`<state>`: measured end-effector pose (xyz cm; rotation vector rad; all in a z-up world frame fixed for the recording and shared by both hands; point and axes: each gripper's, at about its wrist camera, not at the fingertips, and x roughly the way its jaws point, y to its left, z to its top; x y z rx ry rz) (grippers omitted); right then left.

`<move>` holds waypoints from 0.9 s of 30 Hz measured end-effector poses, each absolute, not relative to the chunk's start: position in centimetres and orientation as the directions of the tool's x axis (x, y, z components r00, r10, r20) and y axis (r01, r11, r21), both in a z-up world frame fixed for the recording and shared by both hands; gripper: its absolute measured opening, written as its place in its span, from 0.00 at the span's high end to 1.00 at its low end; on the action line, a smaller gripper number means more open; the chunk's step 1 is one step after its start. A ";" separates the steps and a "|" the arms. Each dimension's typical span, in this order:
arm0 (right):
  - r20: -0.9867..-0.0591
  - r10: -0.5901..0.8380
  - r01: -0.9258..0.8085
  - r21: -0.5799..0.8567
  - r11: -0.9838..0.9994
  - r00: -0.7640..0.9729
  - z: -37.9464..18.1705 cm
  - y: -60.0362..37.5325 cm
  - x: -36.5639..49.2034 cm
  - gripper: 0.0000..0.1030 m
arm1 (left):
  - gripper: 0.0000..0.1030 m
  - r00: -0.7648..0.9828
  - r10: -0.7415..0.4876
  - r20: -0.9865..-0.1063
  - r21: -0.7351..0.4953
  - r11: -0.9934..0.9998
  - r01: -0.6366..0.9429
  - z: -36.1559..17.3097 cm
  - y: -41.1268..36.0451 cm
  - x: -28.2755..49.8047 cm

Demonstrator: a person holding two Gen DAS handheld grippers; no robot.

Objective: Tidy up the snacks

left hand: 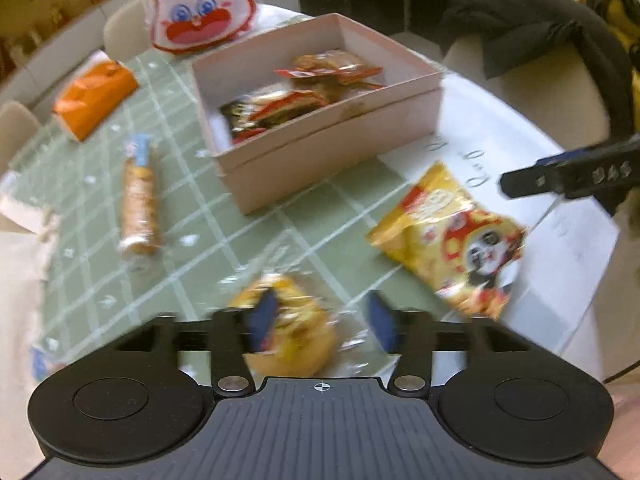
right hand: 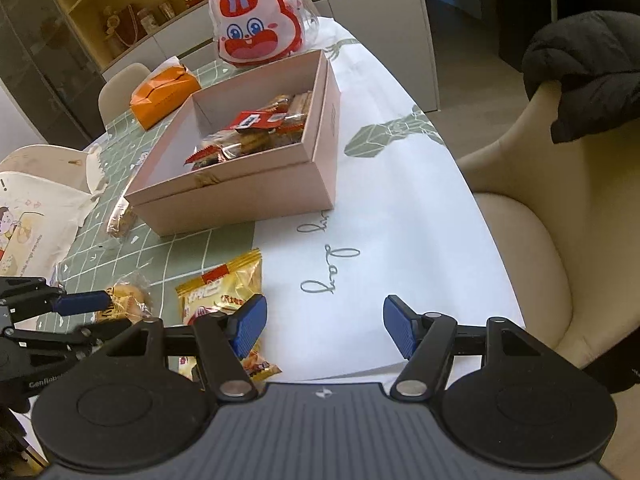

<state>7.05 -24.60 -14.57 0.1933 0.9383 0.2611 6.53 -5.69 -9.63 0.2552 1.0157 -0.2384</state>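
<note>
A yellow wrapped bun [left hand: 292,332] lies on the green checked cloth between the fingers of my left gripper [left hand: 322,320], which stands open; the left pad is at the wrapper, the right pad is apart from it. In the right wrist view the same bun [right hand: 128,296] sits beside a blue left-gripper finger [right hand: 82,302]. My right gripper [right hand: 324,326] is open over the white cloth with nothing between its fingers. Its left finger hangs over a yellow panda snack bag [right hand: 220,292] [left hand: 452,240]. The pink box [left hand: 320,160] [right hand: 240,200] holds several wrapped snacks.
A cracker roll [left hand: 138,204] lies left of the box. An orange pack [left hand: 94,96] and a rabbit-face bag [right hand: 256,28] are at the back. A cream chair with a black jacket [right hand: 580,72] stands at the table's right edge. A white printed bag [right hand: 28,220] lies left.
</note>
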 end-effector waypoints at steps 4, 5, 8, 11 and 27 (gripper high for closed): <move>-0.771 0.304 -0.121 0.287 0.950 0.560 -14.7 -24.7 6.8 0.37 | 0.13 0.491 -0.154 -0.858 -0.011 0.959 0.282 -9.7 -5.7 6.7; -0.770 0.307 -0.125 0.288 0.950 0.560 -14.6 -24.7 6.7 0.37 | 0.15 0.500 -0.171 -0.849 -0.041 0.965 0.260 -9.3 -5.2 6.5; -0.764 0.308 -0.148 0.273 0.951 0.567 -14.2 -24.3 6.3 0.37 | 0.23 0.554 -0.135 -0.822 -0.063 0.987 0.147 -8.5 -3.3 6.1; -0.754 0.321 -0.192 0.257 0.947 0.572 -13.9 -23.4 6.1 0.37 | 0.23 0.567 -0.094 -0.819 -0.115 0.993 -0.001 -8.6 -0.8 6.3; -0.791 0.304 -0.402 0.081 0.912 0.531 -15.9 -14.4 6.2 0.34 | 0.28 0.493 -0.160 -0.855 -0.229 0.970 -0.083 -12.3 1.9 7.5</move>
